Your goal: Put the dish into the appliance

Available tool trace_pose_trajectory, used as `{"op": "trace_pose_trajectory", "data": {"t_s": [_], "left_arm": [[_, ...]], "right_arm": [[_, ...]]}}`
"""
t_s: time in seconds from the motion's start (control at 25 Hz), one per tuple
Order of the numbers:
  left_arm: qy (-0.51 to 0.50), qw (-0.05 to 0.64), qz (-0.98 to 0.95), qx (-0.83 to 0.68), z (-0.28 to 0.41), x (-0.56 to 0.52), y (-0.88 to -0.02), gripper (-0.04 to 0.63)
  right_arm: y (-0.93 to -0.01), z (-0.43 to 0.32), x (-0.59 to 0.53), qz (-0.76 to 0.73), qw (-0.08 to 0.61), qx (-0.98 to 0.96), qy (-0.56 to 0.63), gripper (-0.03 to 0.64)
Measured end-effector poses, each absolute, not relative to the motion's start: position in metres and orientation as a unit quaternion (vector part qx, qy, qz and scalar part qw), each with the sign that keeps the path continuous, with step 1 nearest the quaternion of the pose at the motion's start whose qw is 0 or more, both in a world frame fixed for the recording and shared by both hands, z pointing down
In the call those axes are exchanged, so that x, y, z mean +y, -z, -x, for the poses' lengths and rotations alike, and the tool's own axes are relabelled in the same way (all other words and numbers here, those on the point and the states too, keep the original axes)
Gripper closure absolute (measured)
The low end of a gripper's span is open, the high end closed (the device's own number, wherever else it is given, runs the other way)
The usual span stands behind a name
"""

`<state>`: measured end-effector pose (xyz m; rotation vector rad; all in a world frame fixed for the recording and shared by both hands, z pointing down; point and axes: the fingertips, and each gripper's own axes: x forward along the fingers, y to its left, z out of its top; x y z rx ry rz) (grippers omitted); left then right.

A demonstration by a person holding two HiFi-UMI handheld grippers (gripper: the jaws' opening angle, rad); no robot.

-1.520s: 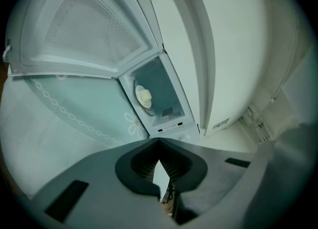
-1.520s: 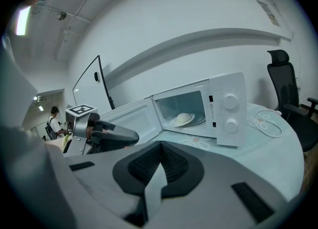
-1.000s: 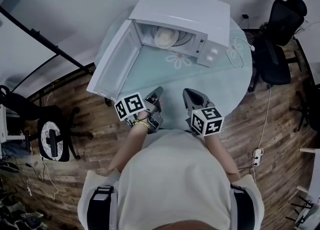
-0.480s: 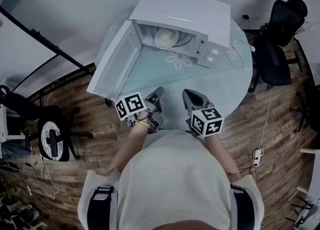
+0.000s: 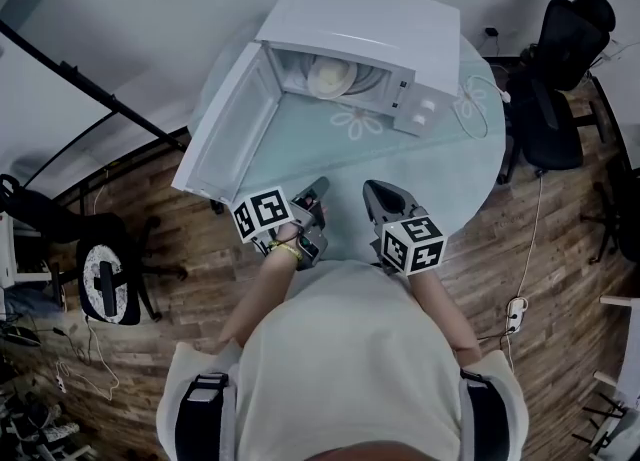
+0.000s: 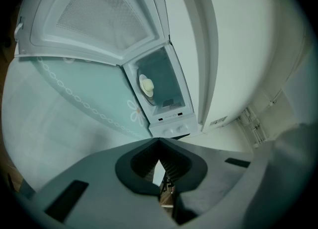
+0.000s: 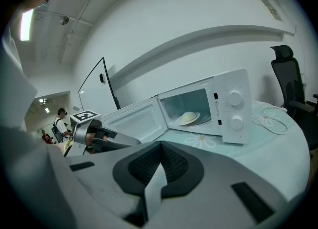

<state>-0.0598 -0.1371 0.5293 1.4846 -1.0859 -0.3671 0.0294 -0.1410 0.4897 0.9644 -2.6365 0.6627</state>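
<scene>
A white microwave (image 5: 370, 19) stands at the far side of the round table, its door (image 5: 230, 129) swung wide open to the left. A pale dish (image 5: 332, 76) lies inside the cavity; it also shows in the left gripper view (image 6: 146, 85) and in the right gripper view (image 7: 189, 117). Both grippers hover side by side over the table's near edge, well short of the microwave. My left gripper (image 5: 318, 189) is shut with nothing between its jaws. My right gripper (image 5: 372, 191) looks shut too and holds nothing. The left gripper (image 7: 124, 138) appears at the left of the right gripper view.
The table (image 5: 440, 169) has a pale teal top with flower prints. A white cable (image 5: 470, 99) lies right of the microwave. A black office chair (image 5: 555, 79) stands at the right, another seat (image 5: 105, 279) at the left on the wooden floor. People stand far off (image 7: 59, 123).
</scene>
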Motion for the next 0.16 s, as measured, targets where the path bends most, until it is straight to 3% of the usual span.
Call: {"op": "trace_pose_trajectory", "data": {"t_s": [0.16], "left_arm": [[0.161,0.597,-0.635,-0.463,0.0583,-0.1386,-0.5313,0.586]], "right_arm": [[-0.4918,-0.0288,-0.1418,-0.328,0.129,-0.908,-0.228,0.611]]}}
